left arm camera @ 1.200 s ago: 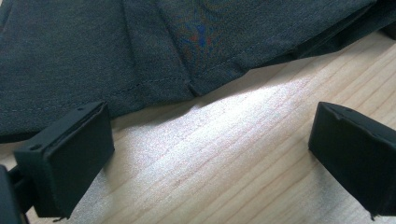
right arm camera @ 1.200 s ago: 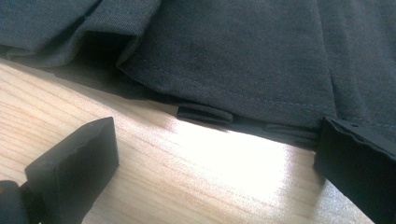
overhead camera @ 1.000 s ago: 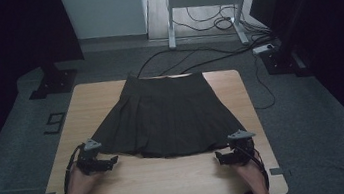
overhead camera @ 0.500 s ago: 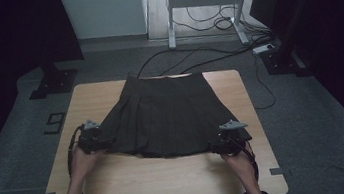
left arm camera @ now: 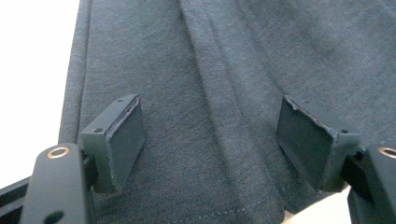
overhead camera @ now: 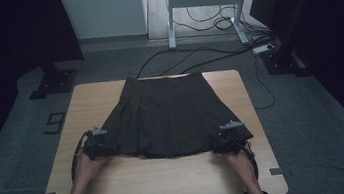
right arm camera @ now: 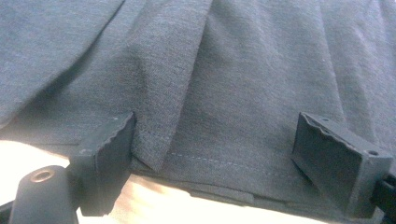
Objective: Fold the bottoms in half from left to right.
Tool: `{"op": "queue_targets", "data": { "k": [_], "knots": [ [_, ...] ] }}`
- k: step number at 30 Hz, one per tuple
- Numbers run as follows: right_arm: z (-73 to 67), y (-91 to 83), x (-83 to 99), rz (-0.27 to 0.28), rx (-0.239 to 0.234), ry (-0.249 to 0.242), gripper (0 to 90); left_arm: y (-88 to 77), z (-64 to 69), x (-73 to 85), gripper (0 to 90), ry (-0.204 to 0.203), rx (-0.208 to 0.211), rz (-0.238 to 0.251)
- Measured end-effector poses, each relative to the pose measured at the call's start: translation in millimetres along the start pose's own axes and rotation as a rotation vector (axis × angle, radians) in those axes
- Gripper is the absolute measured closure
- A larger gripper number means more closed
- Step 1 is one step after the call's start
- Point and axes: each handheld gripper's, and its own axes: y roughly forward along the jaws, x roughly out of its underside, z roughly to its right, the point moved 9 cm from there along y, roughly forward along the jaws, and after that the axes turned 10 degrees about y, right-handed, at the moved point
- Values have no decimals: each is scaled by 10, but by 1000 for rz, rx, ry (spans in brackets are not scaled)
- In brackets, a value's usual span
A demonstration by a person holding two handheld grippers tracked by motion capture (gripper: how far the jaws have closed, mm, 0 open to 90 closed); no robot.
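A dark pleated skirt [overhead camera: 169, 112] lies flat on the wooden table [overhead camera: 171, 183], waistband at the far end, hem toward the person. My left gripper [overhead camera: 110, 148] is at the hem's left corner. In the left gripper view its jaws [left arm camera: 212, 135] stand wide apart over the skirt [left arm camera: 210, 84]; they have just been closing, and no pad presses the cloth. My right gripper [overhead camera: 222, 143] is at the hem's right corner. Its jaws [right arm camera: 219, 149] have just been opening again; they straddle the hem of the skirt [right arm camera: 243, 84], and a small fold rests against the left pad [right arm camera: 119, 154].
A bare strip of table runs between the hem and the near edge. Behind the table stand a white desk frame [overhead camera: 203, 2] and a tangle of floor cables [overhead camera: 195, 58]. A black stand base [overhead camera: 52, 82] sits at the far left on grey carpet.
Both hands have moved forward from the bare front strip of the table to the skirt's hem corners. The jaws now reach over the cloth's edge. The skirt has not shifted.
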Motion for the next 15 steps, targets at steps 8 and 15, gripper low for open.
{"op": "queue_targets", "data": {
  "k": [8,15],
  "knots": [
    [315,9,-64,6,24,19,139,-82,470,21,228,42,37,-14],
    [656,-24,-112,7,97,30,146,-125,901,9,220,86,82,-9]
  ]
}}
